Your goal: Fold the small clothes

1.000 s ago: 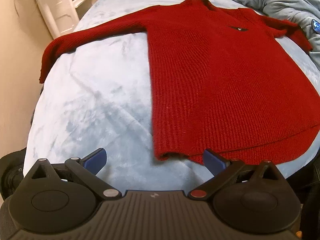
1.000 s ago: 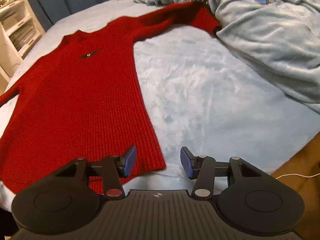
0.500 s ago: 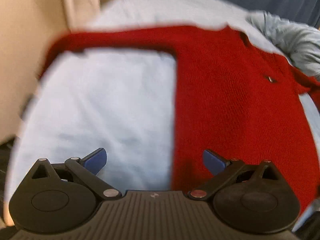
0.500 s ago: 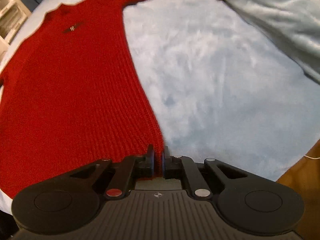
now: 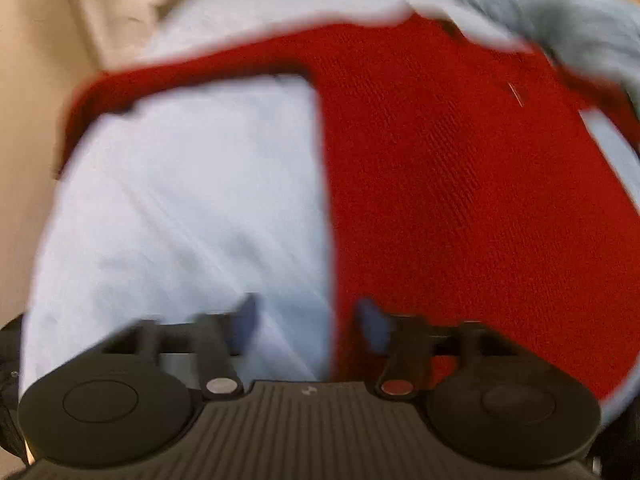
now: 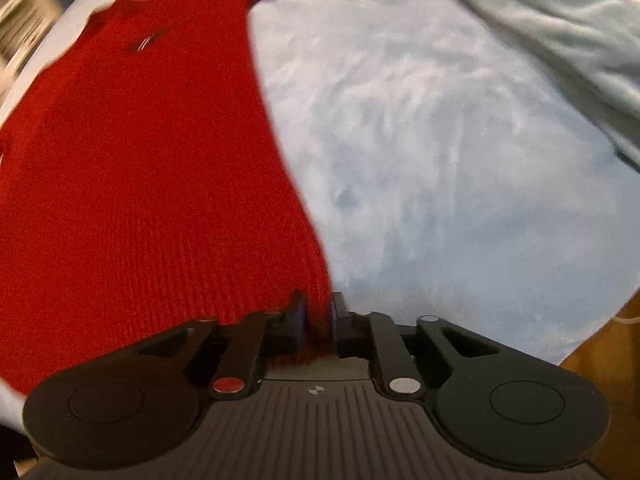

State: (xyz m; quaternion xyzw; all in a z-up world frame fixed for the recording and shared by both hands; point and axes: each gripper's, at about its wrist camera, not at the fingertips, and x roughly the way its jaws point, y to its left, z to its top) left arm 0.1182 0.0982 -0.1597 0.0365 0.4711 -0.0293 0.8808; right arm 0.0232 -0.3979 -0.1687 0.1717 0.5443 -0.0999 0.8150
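A red knit sweater (image 5: 440,180) lies spread flat on a pale blue bed cover (image 5: 180,200), one sleeve stretched out to the left. My left gripper (image 5: 308,320) hovers over the sweater's left side edge near the hem. Its jaws are closing, with the edge between them but not pressed. The view is blurred. In the right wrist view, the sweater (image 6: 140,180) fills the left half. My right gripper (image 6: 318,312) is at its lower right corner. The jaws stand a little apart and are opening, and red fabric fills the gap between the pads.
A crumpled grey blanket (image 6: 560,40) lies at the far right of the bed cover (image 6: 420,140). A beige wall (image 5: 32,80) borders the bed's left side. A white shelf (image 6: 20,28) stands at the far left, and wooden floor (image 6: 608,360) shows past the bed's near right edge.
The left gripper slid over the sweater's left edge and its jaws narrowed. The right gripper dropped onto the lower right corner, shut on it, and now shows a slightly wider gap filled with fabric.
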